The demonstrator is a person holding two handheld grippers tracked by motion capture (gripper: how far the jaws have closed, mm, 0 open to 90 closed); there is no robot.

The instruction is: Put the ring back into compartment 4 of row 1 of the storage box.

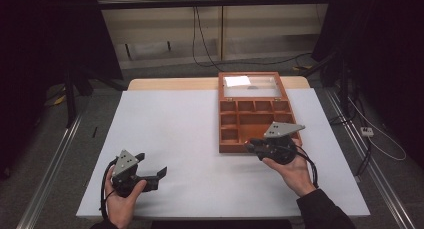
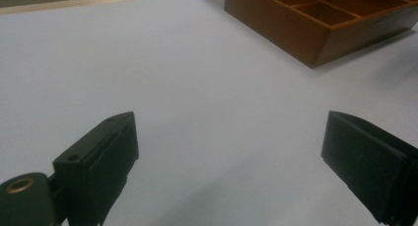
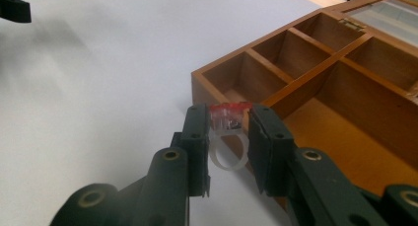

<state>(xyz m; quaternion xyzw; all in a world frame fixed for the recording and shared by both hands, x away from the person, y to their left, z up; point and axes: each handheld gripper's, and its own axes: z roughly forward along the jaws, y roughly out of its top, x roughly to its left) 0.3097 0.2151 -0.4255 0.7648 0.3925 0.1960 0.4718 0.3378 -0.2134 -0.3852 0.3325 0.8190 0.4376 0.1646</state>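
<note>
A: Left to right: what does each claw hold?

B: My left gripper (image 1: 159,173), near the table's (image 1: 190,134) front-left corner, stands released, jaws wide over bare surface. My right gripper (image 3: 227,130) is clenched on a clear ring (image 3: 227,136) with a red top, just before the wooden box's (image 3: 315,83) front-left corner.

A: Which step is this?

B: Carrying, I judge: the ring is gripped but not yet in a compartment (image 3: 246,75). Next I must clear the front wall, centre over one cell, lower, then release.
</note>
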